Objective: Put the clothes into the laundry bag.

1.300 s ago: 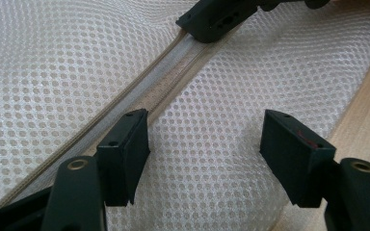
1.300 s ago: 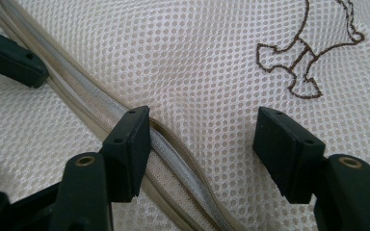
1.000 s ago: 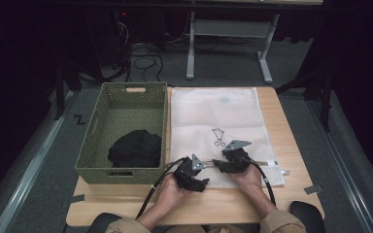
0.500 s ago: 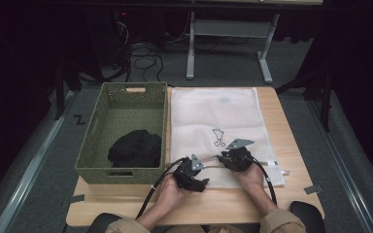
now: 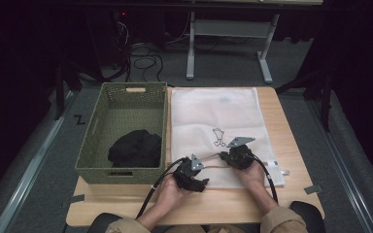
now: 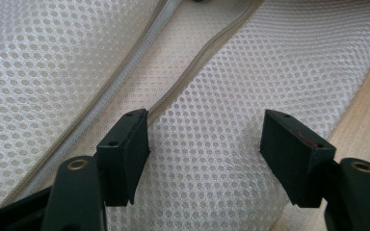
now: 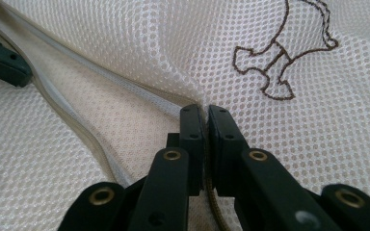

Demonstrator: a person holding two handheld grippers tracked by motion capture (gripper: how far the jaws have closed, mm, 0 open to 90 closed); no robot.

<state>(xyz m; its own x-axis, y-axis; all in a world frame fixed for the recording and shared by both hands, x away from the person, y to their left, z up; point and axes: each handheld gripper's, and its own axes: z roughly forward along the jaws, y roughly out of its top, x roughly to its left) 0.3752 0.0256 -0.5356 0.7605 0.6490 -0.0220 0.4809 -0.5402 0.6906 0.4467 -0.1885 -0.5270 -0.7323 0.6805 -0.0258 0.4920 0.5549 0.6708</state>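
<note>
Item: white mesh laundry bag [image 5: 213,121], flat on counter [image 5: 233,204]; judged light, limp, best taken at the zipper edge [image 7: 139,89]. Right gripper [image 7: 206,113] has just closed, pinching mesh there. Left gripper [image 6: 204,139] spread, mesh unpinched between.

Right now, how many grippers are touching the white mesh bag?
2. The left gripper rests open on the mesh bag near its front edge, beside the open zipper. The right gripper is shut on a mesh fold further right.
</note>
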